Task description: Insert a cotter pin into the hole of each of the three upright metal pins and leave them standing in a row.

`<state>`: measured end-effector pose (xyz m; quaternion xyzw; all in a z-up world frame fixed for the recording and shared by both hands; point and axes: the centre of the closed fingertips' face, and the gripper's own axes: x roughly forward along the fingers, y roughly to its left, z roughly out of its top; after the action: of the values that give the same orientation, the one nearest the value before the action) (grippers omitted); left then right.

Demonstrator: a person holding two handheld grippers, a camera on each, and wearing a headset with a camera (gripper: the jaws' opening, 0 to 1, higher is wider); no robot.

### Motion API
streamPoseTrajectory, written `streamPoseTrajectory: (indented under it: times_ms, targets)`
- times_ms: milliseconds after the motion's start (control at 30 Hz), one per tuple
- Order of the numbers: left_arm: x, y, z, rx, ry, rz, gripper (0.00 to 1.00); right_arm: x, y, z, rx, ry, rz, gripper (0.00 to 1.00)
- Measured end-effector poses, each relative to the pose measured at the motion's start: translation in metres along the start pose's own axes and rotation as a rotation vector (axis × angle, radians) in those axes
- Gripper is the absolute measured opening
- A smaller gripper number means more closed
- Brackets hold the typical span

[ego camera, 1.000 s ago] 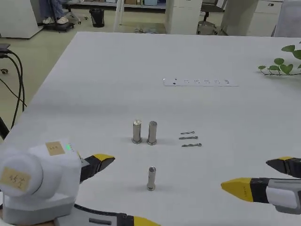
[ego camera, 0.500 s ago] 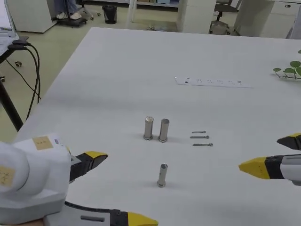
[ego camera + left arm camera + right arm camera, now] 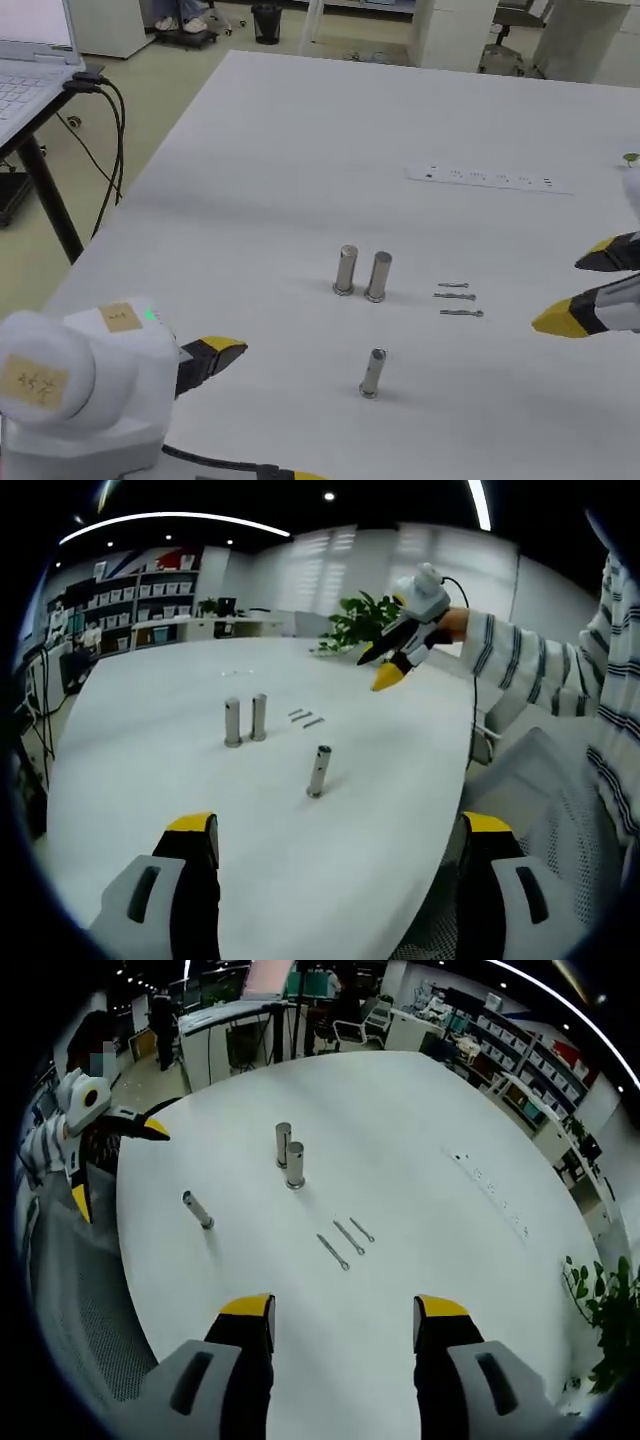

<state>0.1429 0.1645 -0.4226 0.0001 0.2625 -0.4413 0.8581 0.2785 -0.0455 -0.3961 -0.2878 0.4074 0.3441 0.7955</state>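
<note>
On the white bench, two upright silver metal pins stand mid-surface, with a third pin standing nearer the near edge. Three thin cotter pins lie beside them. The left gripper and right gripper hover near the edges, fingers apart.

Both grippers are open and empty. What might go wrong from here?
The three cotter pins lie flat and close together; the right gripper may nudge or pick two at once.
The paired pins stand close together, unsupported; pushing a cotter in could topple both.
The lone pin stands apart in front; moving it into the row risks tipping it.
</note>
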Motion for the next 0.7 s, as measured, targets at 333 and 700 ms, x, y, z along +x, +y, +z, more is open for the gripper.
streamPoseTrajectory:
  times_ms: [333, 700]
  targets:
    - [-0.003, -0.006, 0.002, -0.027, -0.017, 0.0, 0.99, 0.034, -0.005, 0.027, -0.092, 0.015, 0.066, 0.44]
    - [-0.009, 0.005, 0.004, -0.047, -0.022, 0.023, 0.96, 0.08, -0.028, 0.046, -0.208, 0.017, 0.098, 0.19]
